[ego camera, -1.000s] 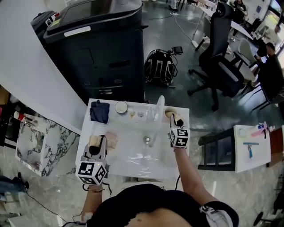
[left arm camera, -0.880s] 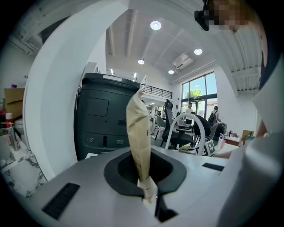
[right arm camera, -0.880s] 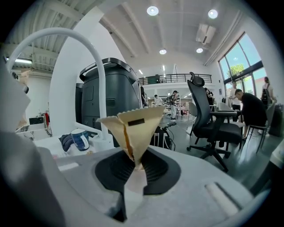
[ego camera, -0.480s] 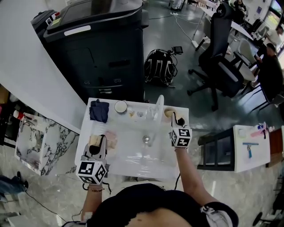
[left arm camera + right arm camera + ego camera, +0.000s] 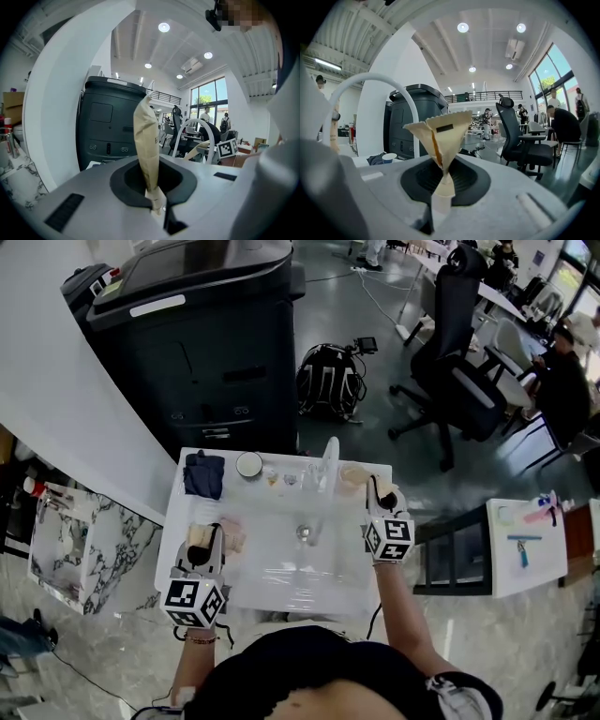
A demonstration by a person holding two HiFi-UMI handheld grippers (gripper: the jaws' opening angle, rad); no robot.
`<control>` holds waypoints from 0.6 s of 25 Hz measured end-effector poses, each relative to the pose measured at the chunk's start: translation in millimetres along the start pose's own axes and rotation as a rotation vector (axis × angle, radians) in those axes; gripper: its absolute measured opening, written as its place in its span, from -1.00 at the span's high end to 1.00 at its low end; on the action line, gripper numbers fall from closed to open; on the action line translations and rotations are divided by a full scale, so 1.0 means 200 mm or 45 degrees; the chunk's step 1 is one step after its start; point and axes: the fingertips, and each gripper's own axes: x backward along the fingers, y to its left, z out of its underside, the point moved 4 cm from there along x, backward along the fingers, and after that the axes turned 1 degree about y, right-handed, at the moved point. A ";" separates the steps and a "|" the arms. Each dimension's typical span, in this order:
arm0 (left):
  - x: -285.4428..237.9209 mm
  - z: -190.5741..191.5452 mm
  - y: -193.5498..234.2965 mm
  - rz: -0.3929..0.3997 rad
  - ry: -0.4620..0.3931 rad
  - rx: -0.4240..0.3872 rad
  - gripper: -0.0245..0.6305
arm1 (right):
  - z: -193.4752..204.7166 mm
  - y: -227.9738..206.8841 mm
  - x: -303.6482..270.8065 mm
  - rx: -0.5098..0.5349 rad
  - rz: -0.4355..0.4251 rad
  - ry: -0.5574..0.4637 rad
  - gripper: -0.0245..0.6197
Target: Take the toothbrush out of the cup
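Your right hand-held gripper (image 5: 440, 197) is clamped on the toothbrush packet (image 5: 440, 136), held just beside the cup (image 5: 352, 474) on the sink (image 5: 272, 570). Your left hand-held gripper (image 5: 157, 206) is clamped on a beige packet (image 5: 146, 136).

Big black office copier (image 5: 202, 334) sits right behind the white desk (image 5: 262, 563). Along the desk's back edge there's a crumpled dark blue cloth (image 5: 203, 474), a small round white dish (image 5: 248, 463) just beside it, then a curved white faucet (image 5: 328, 457). Black backpack (image 5: 328, 381) and black swivel chair (image 5: 459, 343) are on the grey floor (image 5: 394, 418) further back.
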 end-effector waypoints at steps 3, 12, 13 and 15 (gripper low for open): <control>0.00 0.01 0.00 0.006 -0.007 -0.005 0.91 | -0.06 0.00 0.09 0.000 0.002 -0.035 0.82; 0.02 0.03 -0.03 0.023 -0.014 -0.010 0.91 | -0.17 0.01 0.43 0.009 0.062 -0.110 0.82; 0.02 0.04 -0.03 0.024 -0.013 -0.013 0.91 | -0.17 0.02 0.46 0.018 0.068 -0.111 0.82; 0.03 0.05 -0.03 0.026 -0.013 -0.019 0.91 | -0.17 0.04 0.53 0.032 0.076 -0.111 0.82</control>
